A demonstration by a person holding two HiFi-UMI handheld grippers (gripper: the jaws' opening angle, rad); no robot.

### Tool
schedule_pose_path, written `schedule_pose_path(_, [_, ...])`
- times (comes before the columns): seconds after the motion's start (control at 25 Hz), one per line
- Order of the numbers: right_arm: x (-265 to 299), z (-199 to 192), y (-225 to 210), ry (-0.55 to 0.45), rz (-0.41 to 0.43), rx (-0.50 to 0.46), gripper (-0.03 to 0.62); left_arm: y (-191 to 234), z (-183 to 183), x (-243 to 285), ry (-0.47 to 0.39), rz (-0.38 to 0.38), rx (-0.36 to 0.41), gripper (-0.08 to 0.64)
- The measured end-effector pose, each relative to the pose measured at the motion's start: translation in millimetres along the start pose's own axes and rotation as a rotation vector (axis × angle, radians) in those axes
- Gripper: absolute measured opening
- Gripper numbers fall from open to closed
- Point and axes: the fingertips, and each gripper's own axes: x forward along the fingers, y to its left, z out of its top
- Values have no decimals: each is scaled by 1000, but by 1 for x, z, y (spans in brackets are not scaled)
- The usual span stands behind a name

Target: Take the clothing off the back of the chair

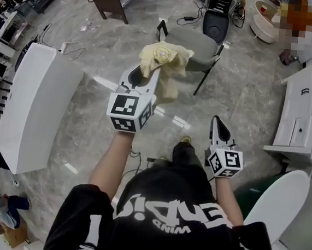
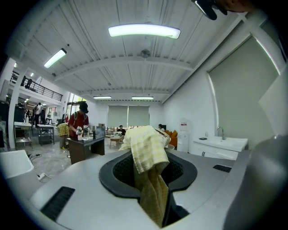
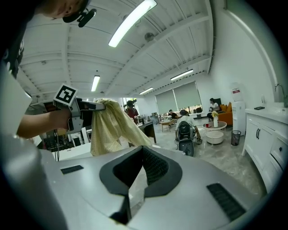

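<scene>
**Garment** (image 1: 162, 59): pale yellow, checked cloth. Bunched over the tip of the left gripper (image 1: 147, 75) and hanging loose below it, in the air. In the head view it overlaps the left edge of the chair; contact with the chair cannot be told.

**Left gripper:** jaws clamped on a fold of the garment.

**Right gripper** (image 1: 217, 121): jaws meet at the tips with nothing between them. It is held lower and nearer the person's body, well apart from the garment.

**Chair** (image 1: 199, 46): grey with dark legs, standing on the marble floor (image 1: 97, 55).

**Counter** (image 1: 37, 105): white, to the left.

**Cabinet** (image 1: 302, 114): white, to the right.
</scene>
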Motion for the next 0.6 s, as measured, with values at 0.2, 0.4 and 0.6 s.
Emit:
schedule_pose_path(0.2, [-31, -5, 37, 9, 37, -15, 14, -9, 10, -66, -26, 9, -15, 126])
schedule_pose_path(0.4, [-53, -5, 61, -2, 91, -41, 14, -19, 3, -122, -31, 40, -20, 126])
schedule_pose_path(0.6, [-66, -2, 66, -16, 131, -59, 14, -31, -27, -156, 18, 88, -43, 126])
